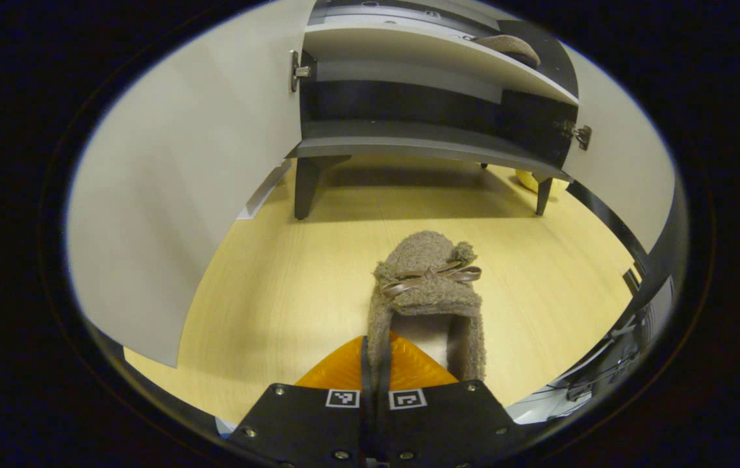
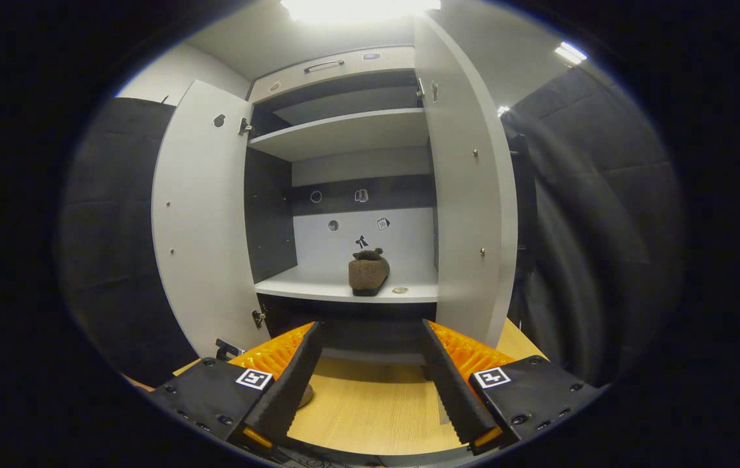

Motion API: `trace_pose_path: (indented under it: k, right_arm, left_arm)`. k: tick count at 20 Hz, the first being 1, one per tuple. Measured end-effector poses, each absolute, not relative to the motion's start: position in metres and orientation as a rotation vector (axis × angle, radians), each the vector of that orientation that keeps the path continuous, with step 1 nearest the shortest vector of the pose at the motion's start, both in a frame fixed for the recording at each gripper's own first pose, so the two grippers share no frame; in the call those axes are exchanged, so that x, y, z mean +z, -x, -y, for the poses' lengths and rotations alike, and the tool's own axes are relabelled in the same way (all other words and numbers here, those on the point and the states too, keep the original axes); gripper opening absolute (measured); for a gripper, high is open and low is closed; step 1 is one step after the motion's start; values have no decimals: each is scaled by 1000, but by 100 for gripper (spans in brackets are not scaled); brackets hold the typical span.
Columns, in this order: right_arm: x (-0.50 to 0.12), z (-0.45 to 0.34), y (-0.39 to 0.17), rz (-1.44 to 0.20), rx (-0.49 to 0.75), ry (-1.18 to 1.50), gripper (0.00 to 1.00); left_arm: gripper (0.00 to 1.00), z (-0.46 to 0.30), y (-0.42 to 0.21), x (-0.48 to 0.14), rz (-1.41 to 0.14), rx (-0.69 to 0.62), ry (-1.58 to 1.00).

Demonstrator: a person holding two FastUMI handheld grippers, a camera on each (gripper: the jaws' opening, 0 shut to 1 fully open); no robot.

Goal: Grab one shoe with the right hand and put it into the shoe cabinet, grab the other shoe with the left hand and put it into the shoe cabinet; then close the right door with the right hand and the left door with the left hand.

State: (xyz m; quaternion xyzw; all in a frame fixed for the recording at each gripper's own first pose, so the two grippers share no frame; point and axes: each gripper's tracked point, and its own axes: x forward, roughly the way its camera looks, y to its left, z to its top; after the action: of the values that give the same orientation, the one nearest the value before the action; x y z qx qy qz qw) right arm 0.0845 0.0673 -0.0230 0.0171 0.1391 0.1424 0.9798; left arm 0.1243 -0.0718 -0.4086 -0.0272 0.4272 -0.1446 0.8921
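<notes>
2 fuzzy brown shoes: 1 shoe (image 1: 427,292) lies on the wooden floor (image 1: 279,286) before the shoe cabinet (image 1: 408,140), its heel wall pinched by the closed left gripper (image 1: 375,367); the other shoe (image 2: 368,272) sits on the cabinet shelf (image 2: 318,284). 2 doors (image 2: 204,214) stand open. The right gripper (image 2: 370,370) points at the cabinet, fingers spread, empty.
</notes>
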Motion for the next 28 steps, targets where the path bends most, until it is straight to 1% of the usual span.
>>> trace_pose_path:
  k: [3,4,5,7,8,9,10,11,12,13,19,20,21,23,24,27,28]
  right_arm:
    - [-24,-68,-82,-279,296,-20,96]
    - [-25,-68,-82,-281,296,-16,93]
    - [-26,-67,-82,-284,296,-15,96]
    - [-27,-68,-81,-287,298,-20,96]
    - [-26,-68,-82,-286,298,-23,93]
    - [-25,-68,-82,-284,300,-24,96]
    - [-23,-68,-82,-278,300,-25,96]
    - [-20,-68,-83,-271,302,-24,93]
    - [-19,-69,-83,-267,303,-23,96]
    - [-17,-69,-83,-262,305,-19,96]
    - [-16,-77,-86,-260,323,0,96]
    - [-15,-78,-87,-255,326,5,93]
    - [-13,-80,-88,-248,329,13,93]
    - [-10,-82,-89,-233,336,30,93]
    - [-9,-84,-90,-226,341,36,96]
    - [-10,-85,-90,-211,347,52,97]
    - [-12,-85,-91,-209,347,60,94]
  left_arm:
    - [1,72,-133,-390,-844,-266,108]
    - [1,78,-136,-382,-831,-272,120]
    - [1,82,-137,-374,-820,-282,133]
    - [1,92,-145,-356,-788,-299,150]
    - [0,97,-150,-345,-769,-306,160]
    - [0,102,-154,-334,-749,-315,172]
    - [1,107,-159,-321,-727,-323,183]
    - [1,111,-164,-307,-706,-330,193]
    - [1,114,-170,-294,-685,-332,203]
    - [1,117,-175,-280,-664,-340,217]
    - [1,127,-206,-185,-490,-380,274]
    - [1,128,-211,-170,-467,-384,293]
    - [1,129,-217,-155,-443,-388,314]
    - [1,131,-232,-125,-380,-395,346]
    - [1,130,-243,-111,-351,-391,351]
    - [1,128,-288,-89,-315,-361,355]
    - [1,127,-299,-83,-304,-349,361]
